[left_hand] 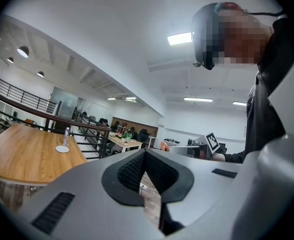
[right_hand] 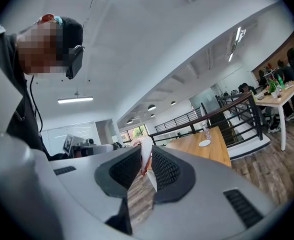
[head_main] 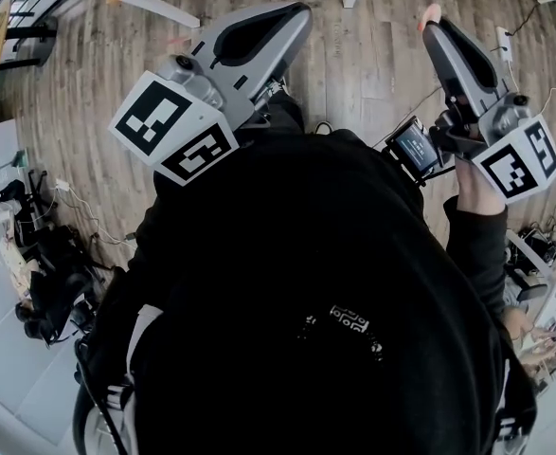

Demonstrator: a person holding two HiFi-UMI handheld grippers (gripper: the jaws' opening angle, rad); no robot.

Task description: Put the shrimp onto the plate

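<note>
A pale pink shrimp [right_hand: 143, 156] is pinched between the ribbed pads of my right gripper [right_hand: 144, 154], which is shut on it. In the head view the shrimp [head_main: 431, 13] pokes out at the tip of the right gripper [head_main: 433, 25], held level at the upper right. My left gripper [head_main: 299, 13] points the same way at the upper left. Its jaws meet at the tips with nothing between them [left_hand: 145, 152]. A small white plate [right_hand: 204, 143] lies far off on a wooden table [right_hand: 212, 151], and it also shows in the left gripper view [left_hand: 62, 149].
A clear bottle [left_hand: 66, 135] stands beside the plate. A black railing [right_hand: 222, 109] runs behind the wooden table. The person's dark garment [head_main: 315, 311] fills the lower head view, above a wooden floor [head_main: 116, 55]. More tables with people [left_hand: 124, 136] stand in the distance.
</note>
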